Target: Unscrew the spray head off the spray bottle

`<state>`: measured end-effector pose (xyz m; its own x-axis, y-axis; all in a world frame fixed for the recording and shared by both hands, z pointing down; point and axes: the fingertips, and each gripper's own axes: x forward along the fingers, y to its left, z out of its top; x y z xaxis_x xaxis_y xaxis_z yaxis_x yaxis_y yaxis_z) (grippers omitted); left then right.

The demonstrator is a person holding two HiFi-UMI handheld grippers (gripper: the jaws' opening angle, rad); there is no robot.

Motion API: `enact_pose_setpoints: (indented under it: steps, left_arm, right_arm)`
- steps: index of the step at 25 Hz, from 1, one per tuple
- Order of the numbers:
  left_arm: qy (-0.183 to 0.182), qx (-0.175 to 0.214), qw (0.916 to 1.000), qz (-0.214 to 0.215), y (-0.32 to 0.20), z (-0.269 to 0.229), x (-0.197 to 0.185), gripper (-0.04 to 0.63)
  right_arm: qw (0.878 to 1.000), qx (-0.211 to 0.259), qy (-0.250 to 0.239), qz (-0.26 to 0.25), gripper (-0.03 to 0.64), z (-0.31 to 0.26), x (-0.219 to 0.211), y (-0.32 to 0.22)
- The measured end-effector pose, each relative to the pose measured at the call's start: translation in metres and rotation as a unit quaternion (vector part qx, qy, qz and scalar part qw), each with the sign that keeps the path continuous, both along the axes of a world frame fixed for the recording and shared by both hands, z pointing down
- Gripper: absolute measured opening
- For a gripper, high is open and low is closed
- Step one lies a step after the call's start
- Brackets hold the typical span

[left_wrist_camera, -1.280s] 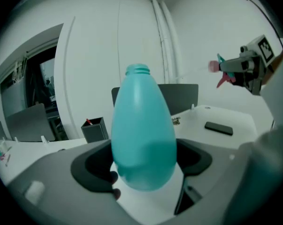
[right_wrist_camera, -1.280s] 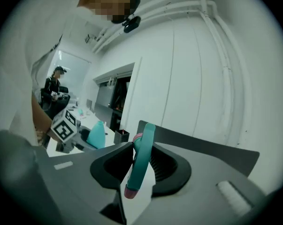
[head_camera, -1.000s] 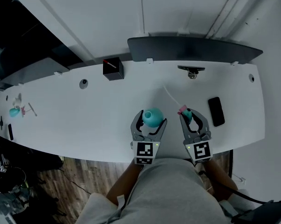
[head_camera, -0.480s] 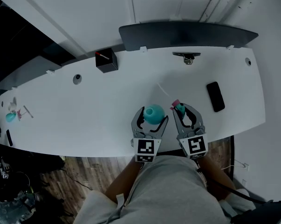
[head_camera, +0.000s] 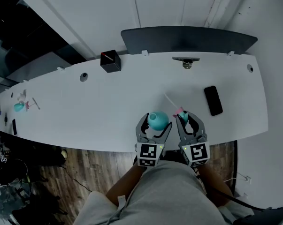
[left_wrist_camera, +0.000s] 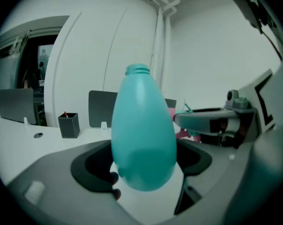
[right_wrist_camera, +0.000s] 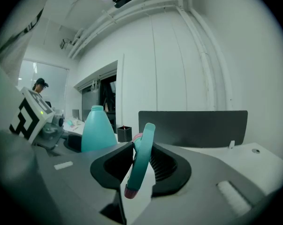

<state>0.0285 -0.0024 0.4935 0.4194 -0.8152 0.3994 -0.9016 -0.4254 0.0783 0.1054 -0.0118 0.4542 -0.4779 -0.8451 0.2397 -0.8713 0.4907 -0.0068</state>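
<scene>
At lower centre, left gripper [head_camera: 156,121], jaws wide, clasped the open-necked teal plastic bottle [left_wrist_camera: 143,135]; right gripper [head_camera: 187,117] narrowly pinched the detached teal-pink spray head [right_wrist_camera: 141,161]. Unscrewing seemed done; next, set both down.

Left gripper [head_camera: 156,122] has its jaws spread wide, clamped on the belly of the spray bottle [left_wrist_camera: 143,135]. Right gripper [head_camera: 186,117] sits just right of that bottle, pretty much parallel to the left one, jaws pinched narrow on the spray head [right_wrist_camera: 142,161].
</scene>
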Motion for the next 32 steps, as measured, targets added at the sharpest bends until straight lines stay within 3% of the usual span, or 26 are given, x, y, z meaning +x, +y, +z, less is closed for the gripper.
enact_pose_setpoints:
  steps: [7, 13, 24, 32]
  left_arm:
    - [-0.021, 0.005, 0.9997, -0.012, 0.049, 0.000, 0.035, 0.400]
    - [-0.033, 0.015, 0.9981, -0.050, 0.075, -0.011, 0.020, 0.402]
    - [-0.030, 0.035, 0.9977, -0.050, 0.087, -0.029, -0.019, 0.400]
    - [-0.028, 0.046, 0.9976, -0.044, 0.089, -0.031, -0.038, 0.400]
  right_arm:
    - [0.999, 0.014, -0.034, 0.005, 0.110, -0.001, 0.047, 0.045]
    - [0.998, 0.029, -0.048, 0.002, 0.110, -0.004, 0.062, 0.070]
    - [0.998, 0.005, -0.063, 0.016, 0.110, -0.017, 0.038, 0.090]
    - [0.998, 0.014, -0.057, 0.024, 0.110, -0.025, 0.019, 0.094]
